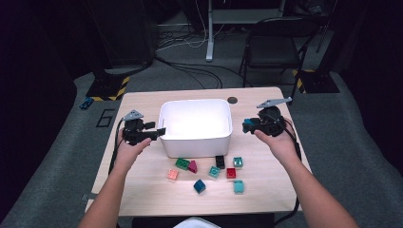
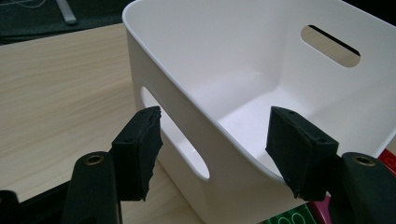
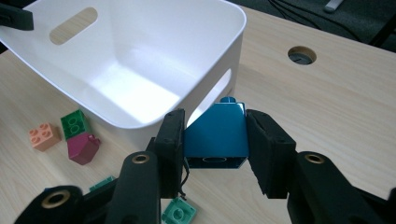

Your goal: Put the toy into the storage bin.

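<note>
The right hand-held gripper [image 3: 215,140] is clamped on a blue toy block [image 3: 215,135], its two pads pressing the block's opposite flat sides, and holds it in the air just beside the right wall of the white bin [image 1: 196,141] on the wooden surface [image 1: 142,190]. The block looks like hard, glossy plastic: light and stiff, in no danger of crushing, but smooth enough to slip or twist if pinched on its sloped top rather than on the parallel faces, where the pads sit now. The left hand-held gripper [image 2: 215,154] stands with its jaws apart, straddling the bin's left rim without pressing it. The bin appears thin-walled and light, likely to slide if nudged, so that rim or the handle slot beneath it seems the best place to steady it.
</note>
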A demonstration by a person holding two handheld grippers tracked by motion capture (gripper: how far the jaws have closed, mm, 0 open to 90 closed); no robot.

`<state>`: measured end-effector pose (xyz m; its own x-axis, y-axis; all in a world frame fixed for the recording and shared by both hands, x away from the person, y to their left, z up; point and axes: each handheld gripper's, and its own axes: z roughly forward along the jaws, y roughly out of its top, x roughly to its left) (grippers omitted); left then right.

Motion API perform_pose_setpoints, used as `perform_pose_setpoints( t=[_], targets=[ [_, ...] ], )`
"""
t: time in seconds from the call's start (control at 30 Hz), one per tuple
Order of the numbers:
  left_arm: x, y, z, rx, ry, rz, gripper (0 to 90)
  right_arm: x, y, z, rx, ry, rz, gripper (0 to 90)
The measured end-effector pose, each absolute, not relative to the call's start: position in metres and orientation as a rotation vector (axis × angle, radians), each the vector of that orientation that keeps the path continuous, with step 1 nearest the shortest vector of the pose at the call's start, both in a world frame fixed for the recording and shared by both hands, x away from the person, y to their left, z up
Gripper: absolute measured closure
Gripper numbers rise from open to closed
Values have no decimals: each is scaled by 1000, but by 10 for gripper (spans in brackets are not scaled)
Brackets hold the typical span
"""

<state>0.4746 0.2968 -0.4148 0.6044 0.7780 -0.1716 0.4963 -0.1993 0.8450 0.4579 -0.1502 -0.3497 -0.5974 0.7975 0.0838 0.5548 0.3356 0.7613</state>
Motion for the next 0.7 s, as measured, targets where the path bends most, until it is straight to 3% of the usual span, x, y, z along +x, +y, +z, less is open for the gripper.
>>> perform_pose_setpoints(
  t=[0.7],
  targets=[
    [475,295,-415,1863,1024,360,352,469,-106,-298,1040,2347,1188,586]
  ],
)
